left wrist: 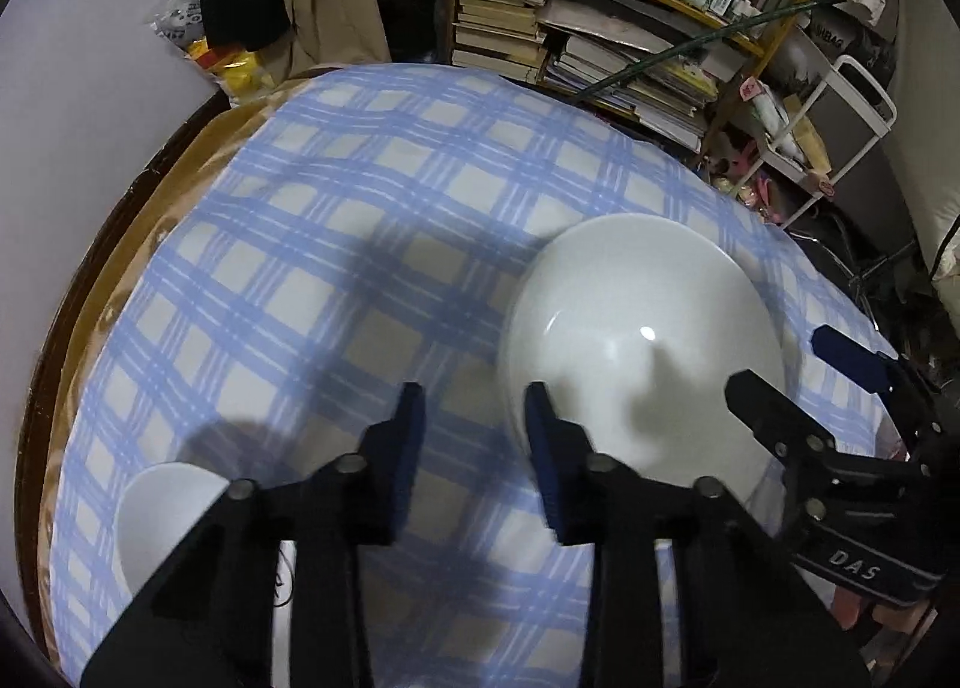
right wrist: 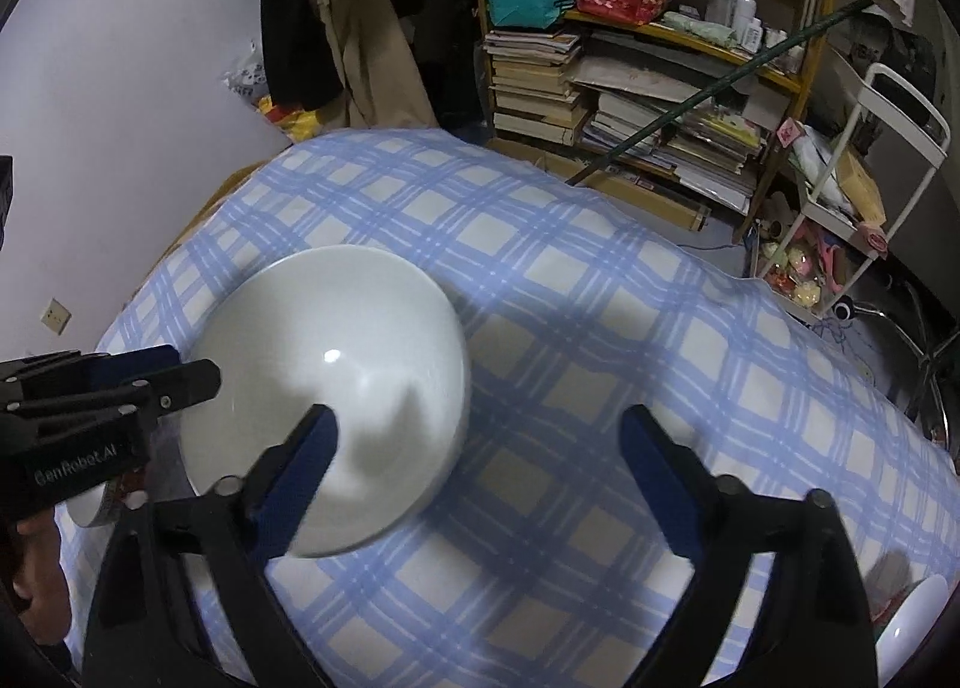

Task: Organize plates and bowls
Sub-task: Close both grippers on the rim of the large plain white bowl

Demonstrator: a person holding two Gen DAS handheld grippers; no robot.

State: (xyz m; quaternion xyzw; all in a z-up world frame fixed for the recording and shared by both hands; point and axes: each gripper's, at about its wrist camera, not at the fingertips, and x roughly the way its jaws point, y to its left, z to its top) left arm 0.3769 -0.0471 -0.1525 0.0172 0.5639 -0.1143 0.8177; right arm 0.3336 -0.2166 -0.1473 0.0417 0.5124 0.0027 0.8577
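Plate point(left wrist: 642, 352), large, white and glossy, lay flat on the blue-checked tablecloth point(left wrist: 336, 244) near the middle of the table. My left gripper point(left wrist: 477, 424) hovered at its left rim, jaws partly spread with nothing pinched between them; one finger point(left wrist: 546, 448) hung over the plate's edge, the other over bare cloth. My right gripper point(right wrist: 480, 448) stood wide open at the plate's right side, one blue pad point(right wrist: 306, 460) over the plate and the other over the cloth, gripping nothing. A smaller white bowl point(left wrist: 162, 514) sat near the table's front left edge, and part of another white dish point(right wrist: 918, 616) showed at the front right.

My judgement of the risk: the glaze looked slippery and the rim low against soft cloth, so a finger might slide over the edge rather than under it, pushing the plate or bunching the cloth. Two grippers closing unevenly could tilt it and let it slip.
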